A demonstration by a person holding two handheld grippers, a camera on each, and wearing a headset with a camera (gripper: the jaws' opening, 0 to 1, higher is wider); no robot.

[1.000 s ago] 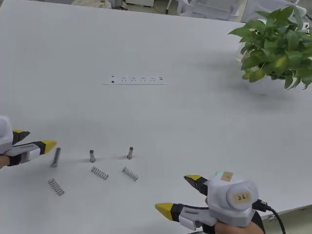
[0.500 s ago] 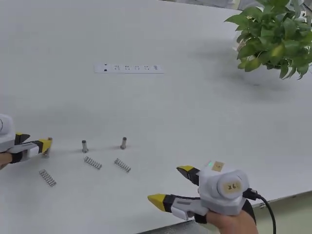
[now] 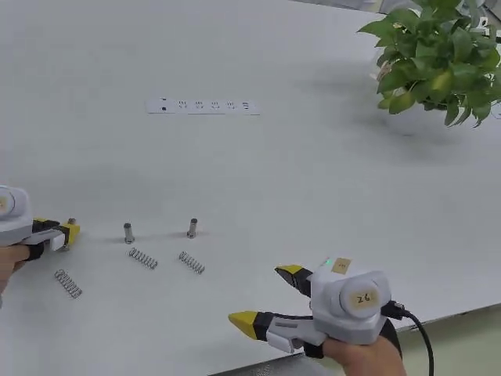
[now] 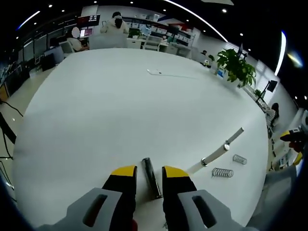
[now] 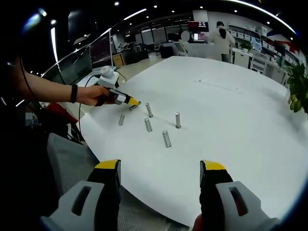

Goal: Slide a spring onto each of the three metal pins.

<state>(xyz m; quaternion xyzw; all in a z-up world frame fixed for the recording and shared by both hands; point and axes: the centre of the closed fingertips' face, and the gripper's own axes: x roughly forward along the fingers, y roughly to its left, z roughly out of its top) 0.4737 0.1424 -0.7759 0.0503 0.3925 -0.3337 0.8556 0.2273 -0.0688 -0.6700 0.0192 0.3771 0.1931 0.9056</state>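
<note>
My left gripper (image 3: 67, 233) (image 4: 150, 171) is at the table's left edge, its yellow tips shut on a metal pin (image 3: 71, 225) (image 4: 152, 178). Two more pins (image 3: 128, 233) (image 3: 192, 228) stand upright to its right. Three springs (image 3: 68, 283) (image 3: 143, 258) (image 3: 191, 262) lie flat in front of them. In the right gripper view the pins (image 5: 149, 109) (image 5: 177, 119) and springs (image 5: 166, 138) lie well ahead. My right gripper (image 3: 266, 295) (image 5: 160, 168) hovers open near the table's front edge, holding nothing.
A white power strip (image 3: 202, 106) lies flat further back on the white table (image 3: 313, 180). A potted plant (image 3: 434, 55) stands at the far right. The table's front edge runs just under my right gripper, whose cable (image 3: 419, 333) hangs off it.
My left gripper moved onto the leftmost pin and its jaws went from open to shut around it. The right gripper stayed open; the head view shifted.
</note>
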